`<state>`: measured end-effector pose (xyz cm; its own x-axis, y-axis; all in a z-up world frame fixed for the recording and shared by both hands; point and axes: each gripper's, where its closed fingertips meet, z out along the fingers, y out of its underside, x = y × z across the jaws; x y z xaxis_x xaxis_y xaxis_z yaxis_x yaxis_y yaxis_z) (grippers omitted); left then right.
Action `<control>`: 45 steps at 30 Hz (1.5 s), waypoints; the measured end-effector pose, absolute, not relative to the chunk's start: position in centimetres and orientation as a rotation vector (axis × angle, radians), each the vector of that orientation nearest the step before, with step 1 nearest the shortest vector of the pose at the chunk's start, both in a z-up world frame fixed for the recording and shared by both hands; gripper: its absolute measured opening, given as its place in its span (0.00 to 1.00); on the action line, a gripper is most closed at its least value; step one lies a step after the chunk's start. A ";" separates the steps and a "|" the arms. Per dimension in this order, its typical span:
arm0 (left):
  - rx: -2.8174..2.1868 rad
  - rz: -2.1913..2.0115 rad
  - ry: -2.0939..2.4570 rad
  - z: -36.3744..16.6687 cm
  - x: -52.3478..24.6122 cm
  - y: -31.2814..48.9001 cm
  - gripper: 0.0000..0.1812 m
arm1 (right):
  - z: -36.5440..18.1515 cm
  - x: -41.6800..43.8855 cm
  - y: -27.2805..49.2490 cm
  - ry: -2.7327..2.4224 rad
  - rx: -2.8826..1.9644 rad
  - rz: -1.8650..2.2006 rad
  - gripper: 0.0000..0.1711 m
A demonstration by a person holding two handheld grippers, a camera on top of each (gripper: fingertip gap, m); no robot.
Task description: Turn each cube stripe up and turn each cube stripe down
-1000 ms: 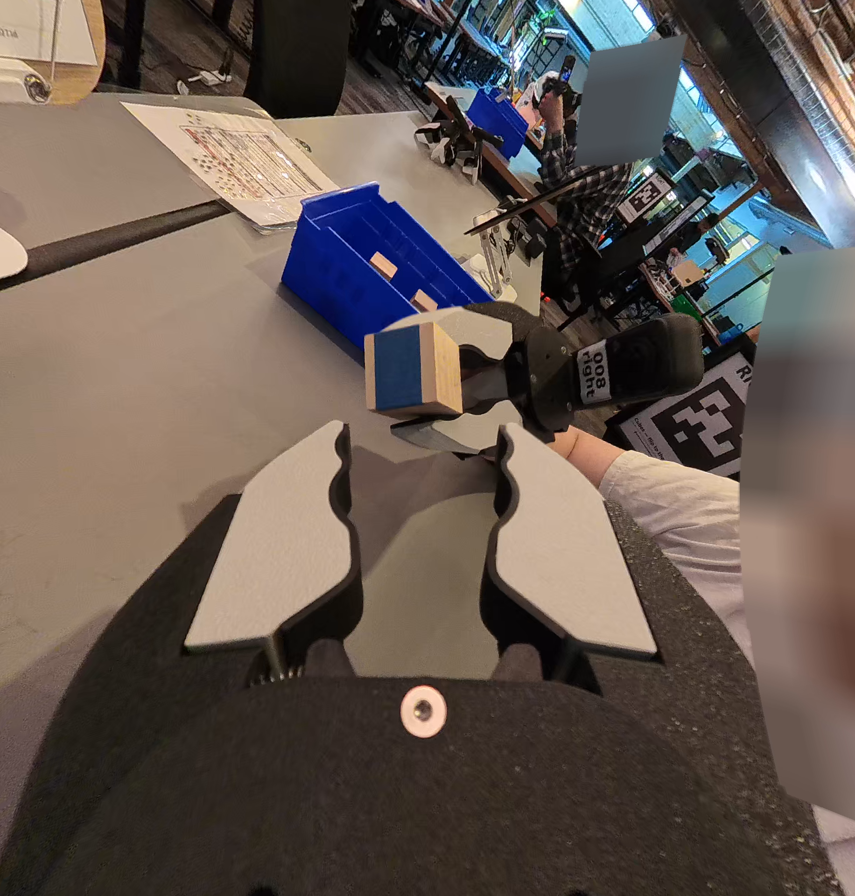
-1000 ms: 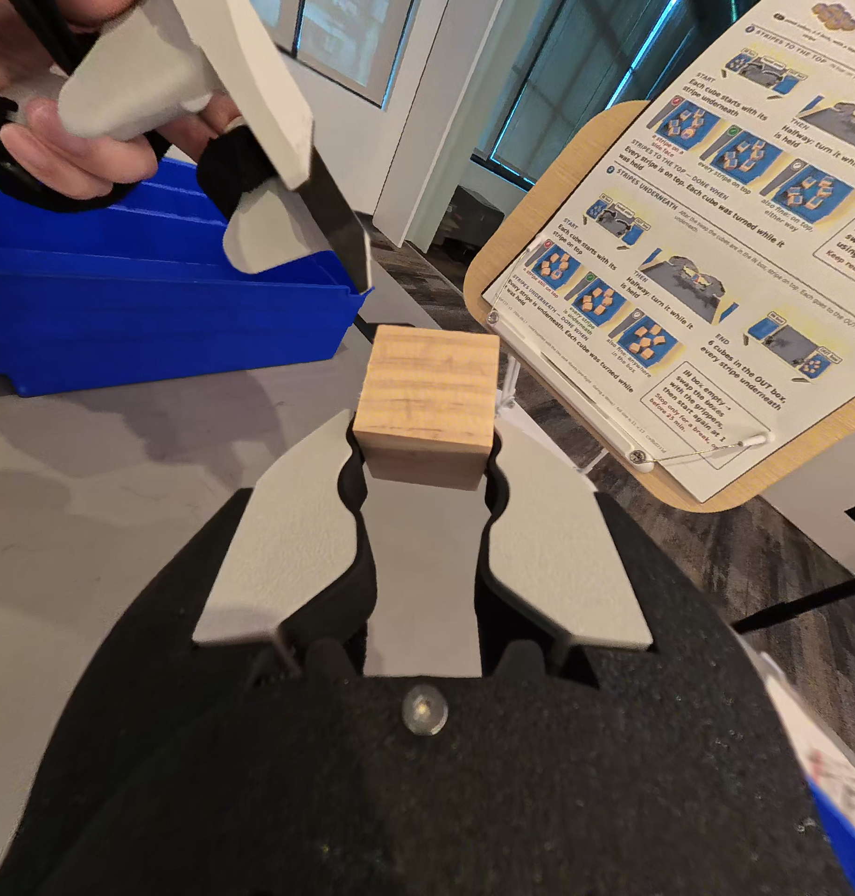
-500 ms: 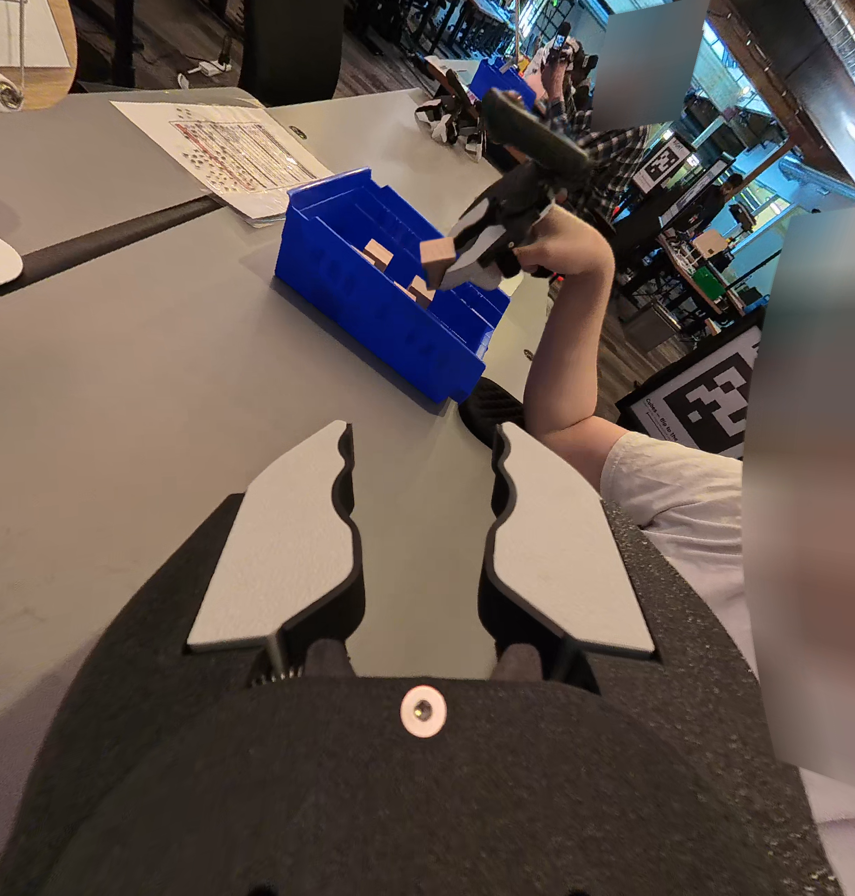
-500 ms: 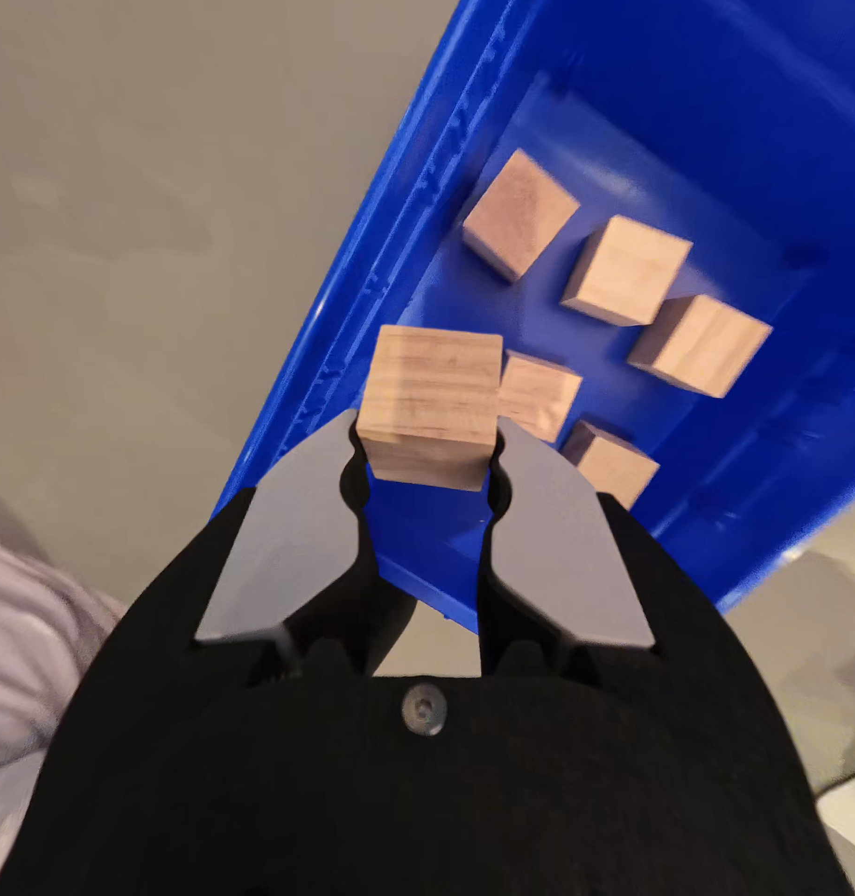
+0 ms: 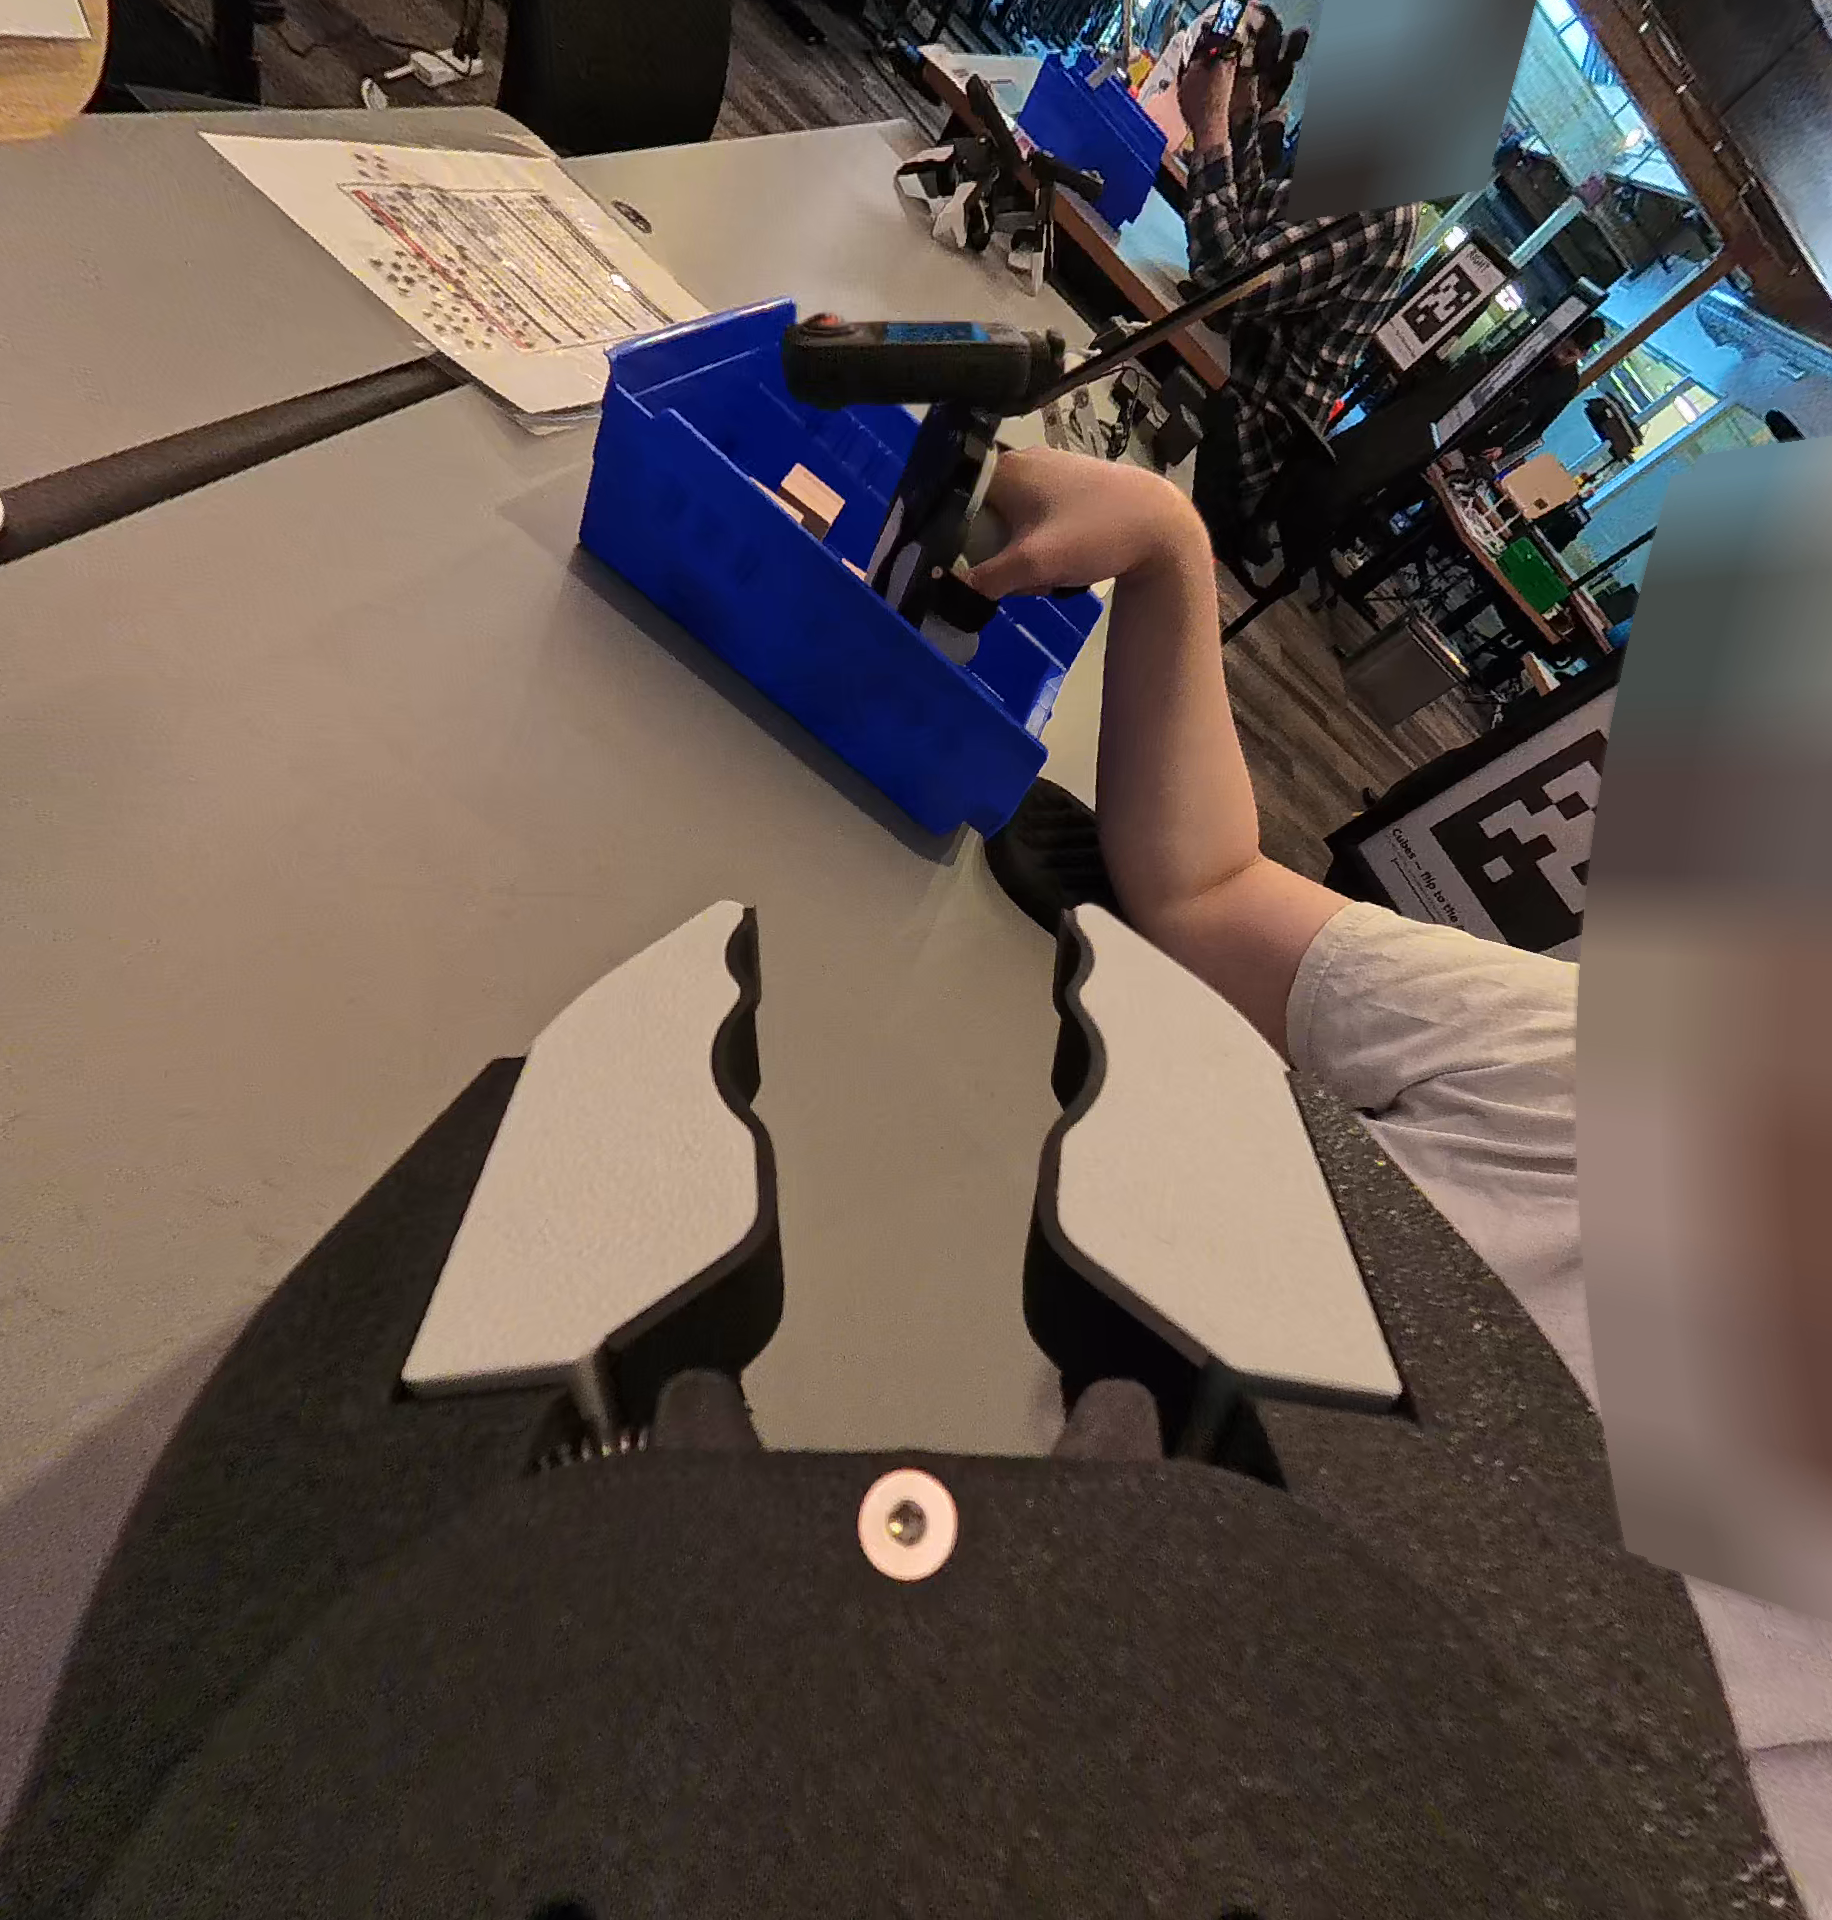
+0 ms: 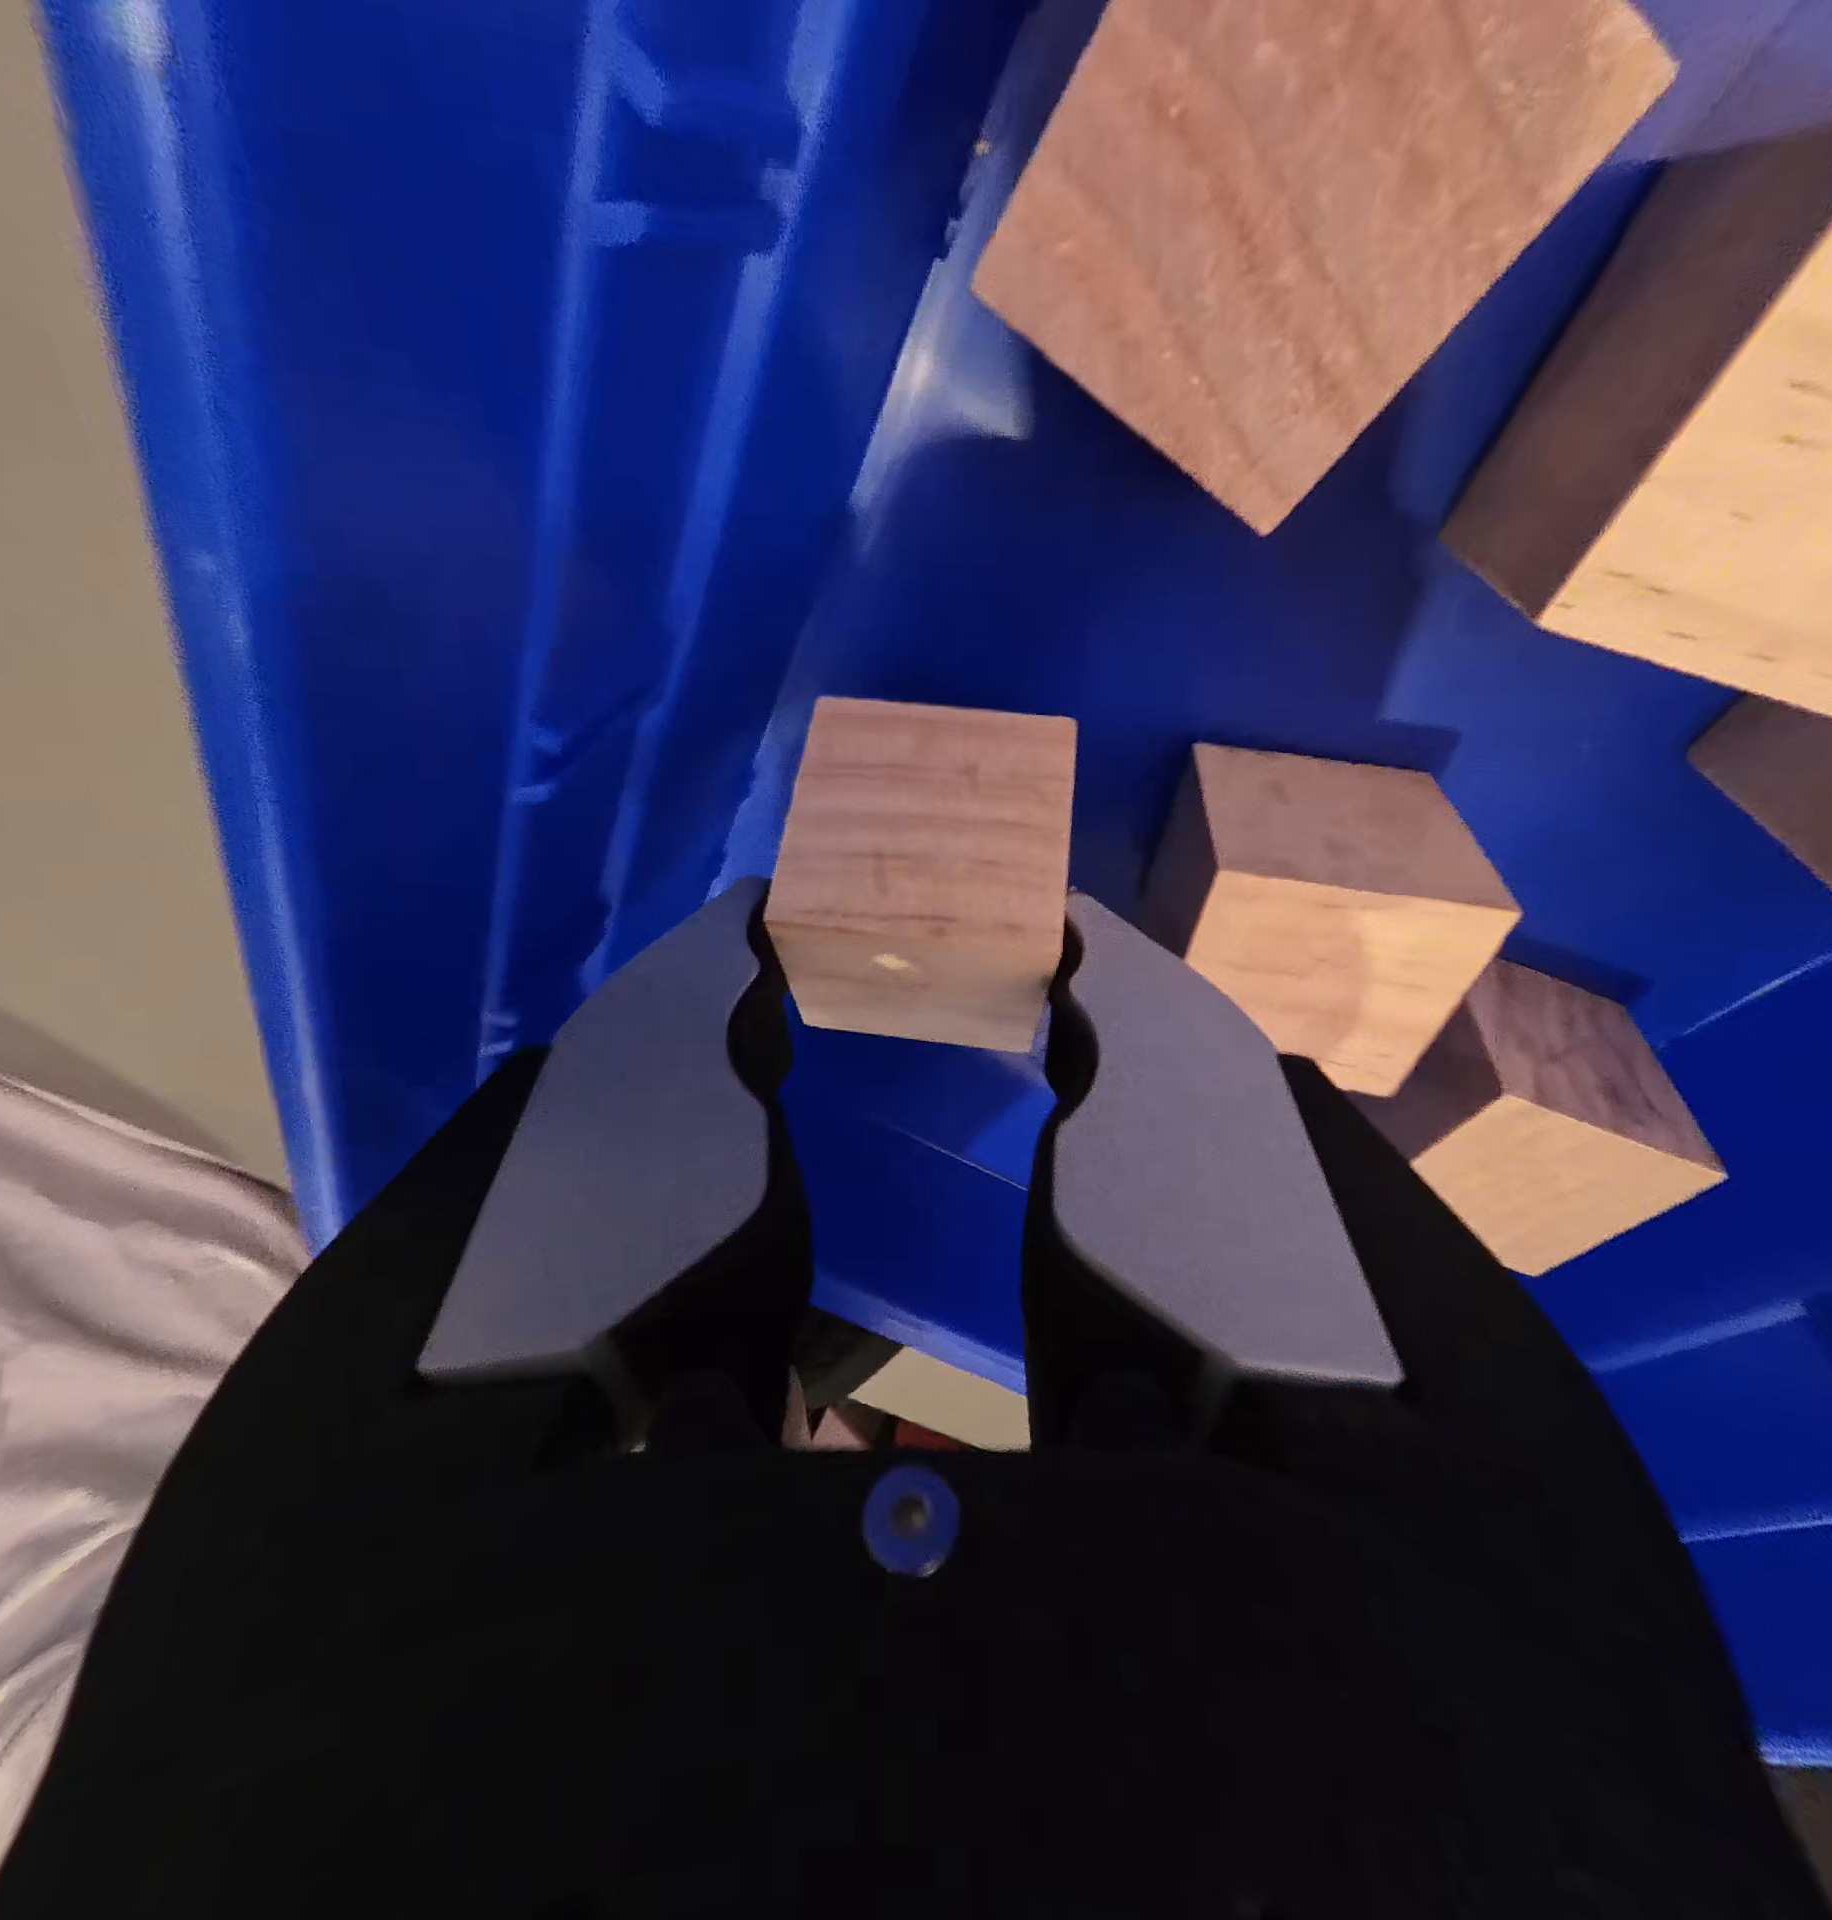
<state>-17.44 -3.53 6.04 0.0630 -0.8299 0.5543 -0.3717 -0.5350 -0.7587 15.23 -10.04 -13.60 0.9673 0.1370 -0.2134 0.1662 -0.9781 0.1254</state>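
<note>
- Inside the blue plastic bin, the right gripper clamps a plain wooden cube between its grey fingertips, low over the bin floor and close to the wall at nine o'clock.
- No stripe shows on the held cube's visible faces; I judge it faces down or away, though that cannot be confirmed.
- Other bare wooden cubes lie on the bin floor from one to four o'clock of the held one, each also showing only plain wood, and well apart from it except the neighbour just beside at three o'clock.
- The left gripper hangs over the grey table, jaws spread and holding nothing, with the bin at twelve o'clock ahead.
- By my reading, the stripe-down round is nearly finished: this cube needs only lowering and release, and the stripe-up round is either done or still to come.
</note>
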 end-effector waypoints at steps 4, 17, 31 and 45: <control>-1.935 -1.472 1.205 5.9 -17.3 -3.7 0.30 | -14.3 15.4 -9.8 0.179 2.961 -0.265 0.28; -1.963 -1.461 1.251 5.2 -17.0 -4.3 0.30 | -13.6 15.3 -9.1 0.090 3.000 -0.320 0.28; -1.736 -1.410 1.177 9.7 -19.0 -3.5 0.27 | 6.2 16.9 -9.5 0.459 3.963 -0.231 0.24; -1.382 -1.175 1.194 11.8 -19.1 -2.7 0.22 | 0.1 26.1 -14.8 0.121 3.993 0.103 0.22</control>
